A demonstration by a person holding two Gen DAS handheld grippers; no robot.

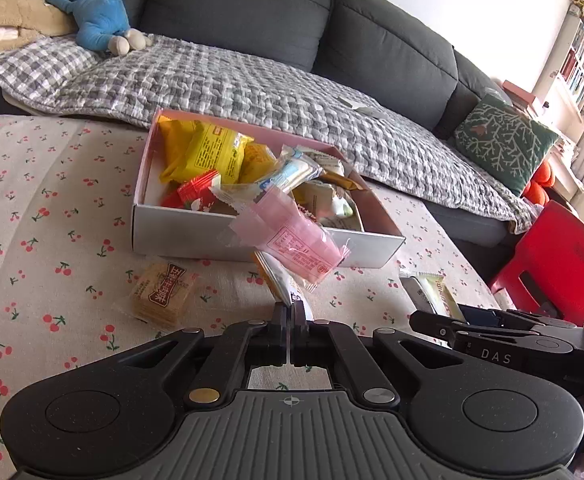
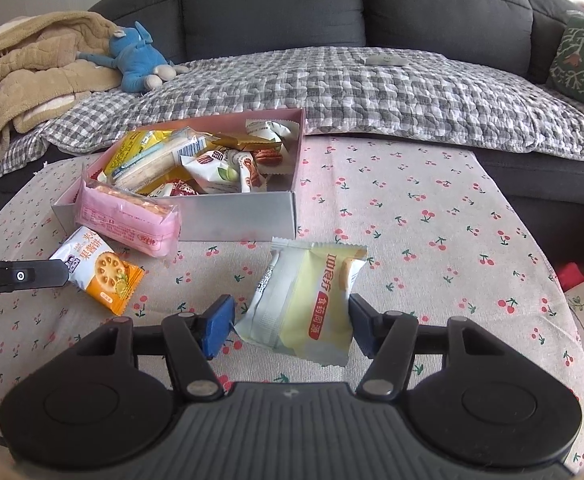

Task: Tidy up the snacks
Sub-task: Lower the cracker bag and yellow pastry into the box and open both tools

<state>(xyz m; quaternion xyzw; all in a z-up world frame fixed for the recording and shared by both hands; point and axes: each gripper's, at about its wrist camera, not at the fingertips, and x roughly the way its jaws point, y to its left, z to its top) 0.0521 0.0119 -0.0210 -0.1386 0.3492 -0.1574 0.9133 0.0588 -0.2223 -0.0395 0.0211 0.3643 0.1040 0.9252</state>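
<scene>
Brown cracker pack (image 1: pixel 161 295) | left view only | right claw (image 2: pixel 290 322) holds yellow packet (image 2: pixel 312 304)

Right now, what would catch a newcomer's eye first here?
Probably the open box heaped with bright snack packets, mid-table on the cherry-print cloth. Next, the pale yellow packet between the right tongs, and the orange biscuit packet pinched by the left tongs beside it.
</scene>
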